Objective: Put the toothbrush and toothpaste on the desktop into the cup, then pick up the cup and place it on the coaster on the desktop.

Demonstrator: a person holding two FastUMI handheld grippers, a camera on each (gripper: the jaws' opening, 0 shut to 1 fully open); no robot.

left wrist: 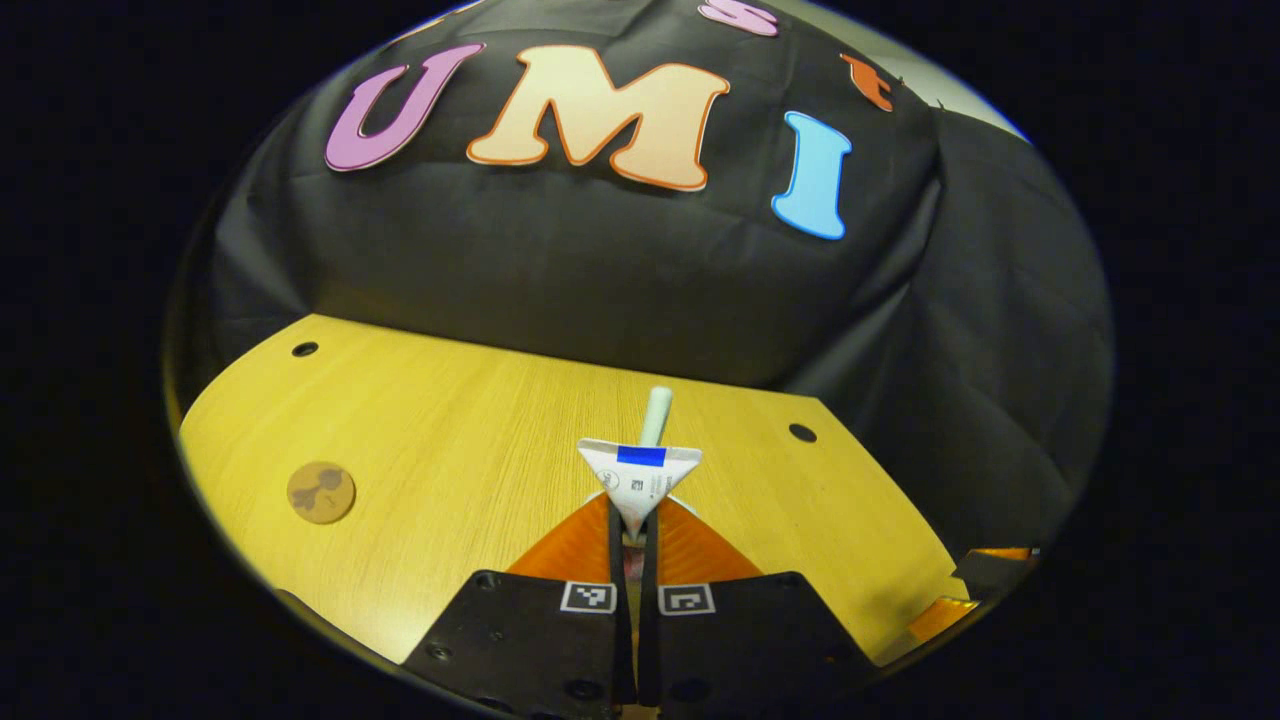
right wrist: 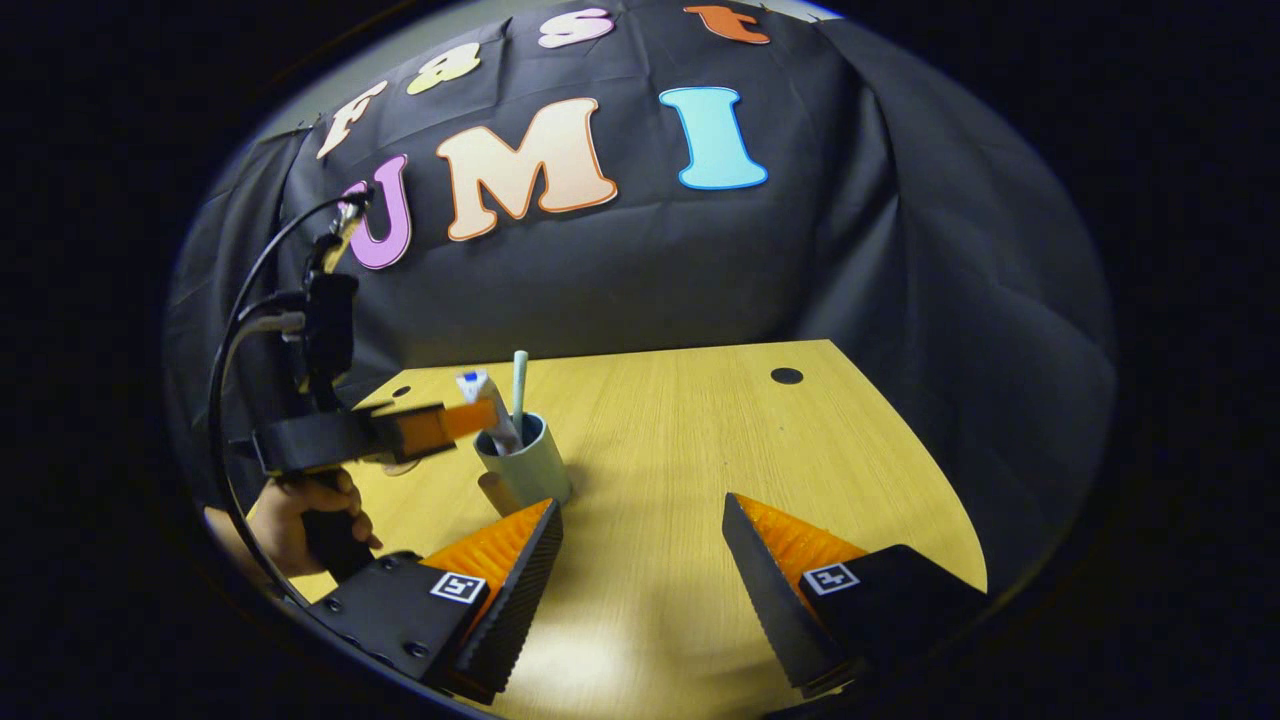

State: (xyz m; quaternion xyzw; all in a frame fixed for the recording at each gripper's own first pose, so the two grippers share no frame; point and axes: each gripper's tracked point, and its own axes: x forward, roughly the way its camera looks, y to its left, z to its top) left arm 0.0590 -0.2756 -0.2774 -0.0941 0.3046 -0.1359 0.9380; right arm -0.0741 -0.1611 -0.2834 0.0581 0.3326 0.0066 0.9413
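A: Look at your left gripper (left wrist: 633, 545) first. How do its jaws stand?

B: Nearly together, clamped on the crimped end of the toothpaste (left wrist: 640, 482). In the left gripper view the tube's flat white tail with its blue patch stands right above the fingertips.

A: And in the right gripper view?

B: There your left gripper (right wrist: 482, 413) shows from the side, held by a hand (right wrist: 300, 520), with cables looping up from it. It grips the toothpaste (right wrist: 485, 398) near the top, and the tube leans with its lower end inside the cup (right wrist: 525, 462).

A: Where is the toothbrush?

B: The toothbrush (right wrist: 519, 388) stands upright in the cup, beside the tube. In the left gripper view the toothbrush (left wrist: 656, 415) pokes up just behind the tube's tail.

A: Your right gripper?

B: The right gripper (right wrist: 640, 555) has its jaws wide apart, holding nothing, over the worktop (right wrist: 680, 430). The cup stands on the worktop just beyond its left finger.

A: The coaster?

B: The round coaster (left wrist: 321, 492) lies flat on the worktop (left wrist: 450, 430), well apart from the tube, to the left in the left gripper view.
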